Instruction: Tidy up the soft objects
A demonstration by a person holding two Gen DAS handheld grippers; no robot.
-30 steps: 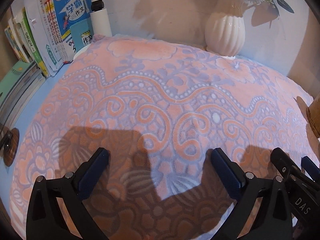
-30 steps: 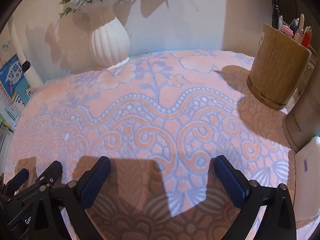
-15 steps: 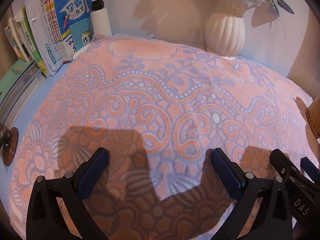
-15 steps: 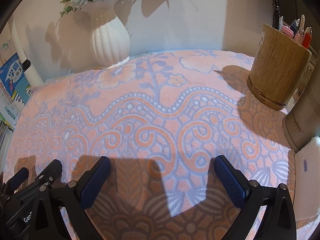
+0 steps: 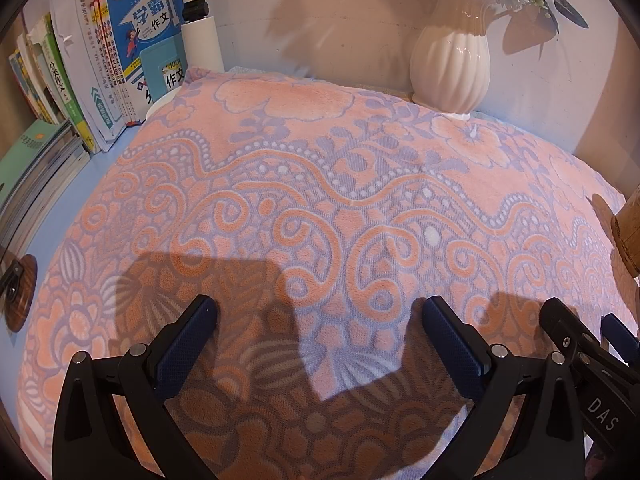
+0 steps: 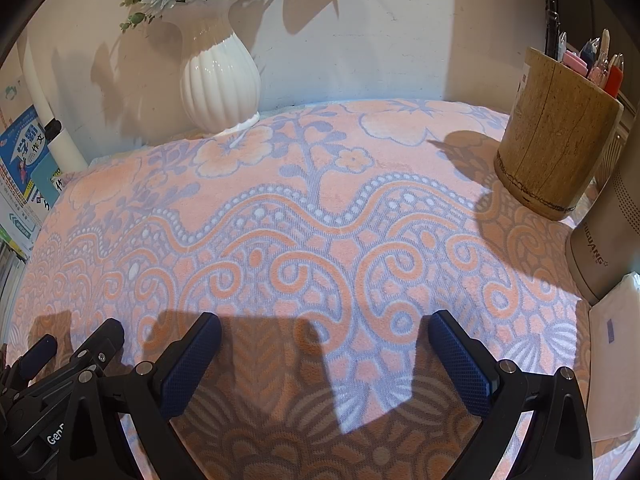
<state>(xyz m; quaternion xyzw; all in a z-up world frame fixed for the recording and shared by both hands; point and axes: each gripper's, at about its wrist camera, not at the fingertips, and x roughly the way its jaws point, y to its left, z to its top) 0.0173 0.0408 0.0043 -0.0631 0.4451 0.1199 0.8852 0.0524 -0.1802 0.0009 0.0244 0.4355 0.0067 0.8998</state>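
A fleecy orange and lilac patterned blanket lies spread flat over the desk and fills both views; it also shows in the right wrist view. My left gripper is open and empty, its blue-padded fingers wide apart just above the blanket's near part. My right gripper is also open and empty, hovering above the near part of the blanket. The two grippers are side by side: the right one shows at the left view's right edge, the left one at the right view's left edge.
A white ribbed vase with flowers stands at the back by the wall, also in the right wrist view. Books and a white post stand at the left. A wooden pen holder, a beige cylinder and white paper are at the right.
Both grippers have stayed open and nearly still; the views shift only very slightly. The blanket has not moved.
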